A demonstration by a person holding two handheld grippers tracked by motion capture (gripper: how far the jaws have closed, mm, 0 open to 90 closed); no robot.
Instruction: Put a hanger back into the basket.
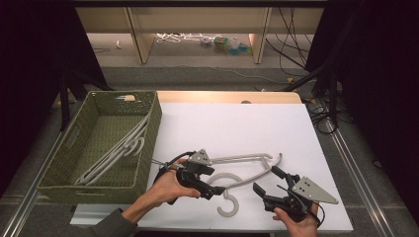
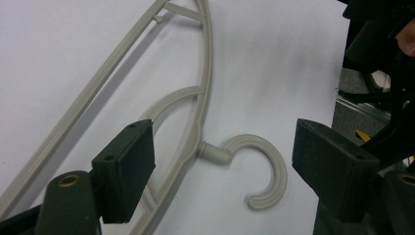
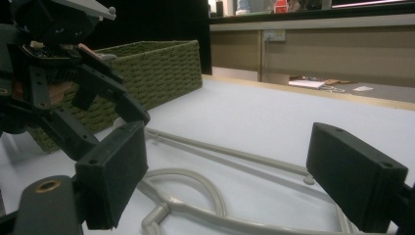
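Your left gripper (image 1: 213,189) hangs open over the hanger (image 1: 242,170), jaws either side of its neck, apparently not touching. The hanger lies flat on the table (image 1: 237,123). Your right gripper (image 1: 267,180) is open too.

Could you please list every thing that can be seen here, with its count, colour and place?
hanger on the table: one, light grey, flat on the white board between the two grippers
hangers in the basket: several, light grey, exact count unclear
basket: one, green woven, at the table's left
white board: one, covering the table top
left gripper: black, jaws open above the hanger's neck, near the hook
right gripper: black, jaws open, at the hanger's right end
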